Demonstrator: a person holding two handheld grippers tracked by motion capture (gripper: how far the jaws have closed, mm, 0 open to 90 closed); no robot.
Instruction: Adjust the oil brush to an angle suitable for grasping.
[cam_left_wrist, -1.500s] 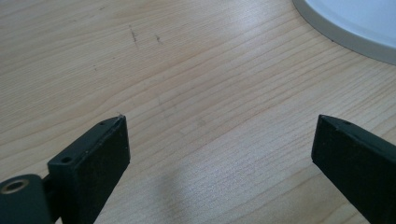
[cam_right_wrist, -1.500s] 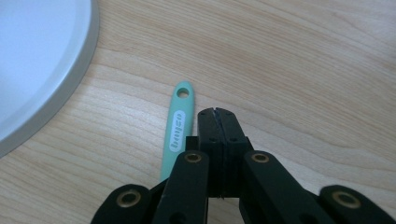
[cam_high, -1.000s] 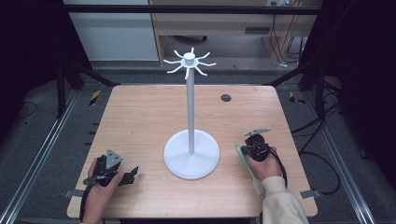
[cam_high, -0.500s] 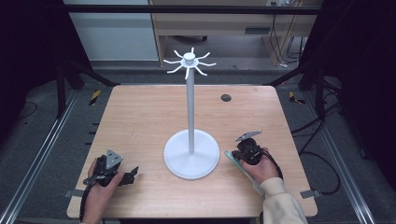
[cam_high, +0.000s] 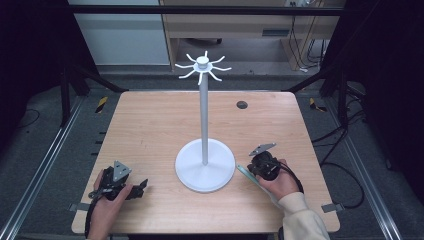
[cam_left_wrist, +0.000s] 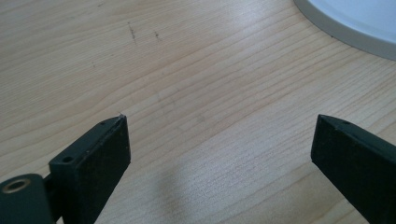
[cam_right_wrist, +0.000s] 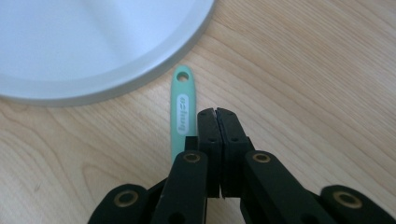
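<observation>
Left gripper (cam_high: 141, 185): resting low on the near left of the table (cam_high: 150, 130), in the person's left hand (cam_high: 107, 205); jaws standing wide apart, gripping nothing, bare wood lying between them in the left gripper view.
Right gripper (cam_right_wrist: 217, 112): hovering near the table's right front edge in the right hand (cam_high: 282, 182); jaws pressed flat together, clasping nothing.
Mint-green handle (cam_right_wrist: 182, 109): lying flat on the wood just beside the closed jaws, on their left in the right gripper view, outside them; hanging hole at its far end sitting just short of the stand's base rim; lettering on it too small for reading.
White stand base (cam_high: 205, 165): round disc sitting mid-table between the two grippers, carrying nothing but its own pole.
Pole (cam_high: 203, 120): rising upright from the disc's centre.
Hook crown (cam_high: 202, 66): spreading curved white arms at the top, every arm hanging bare.
Dark round spot (cam_high: 242, 104): sitting in the tabletop at the far side, right of the pole.
</observation>
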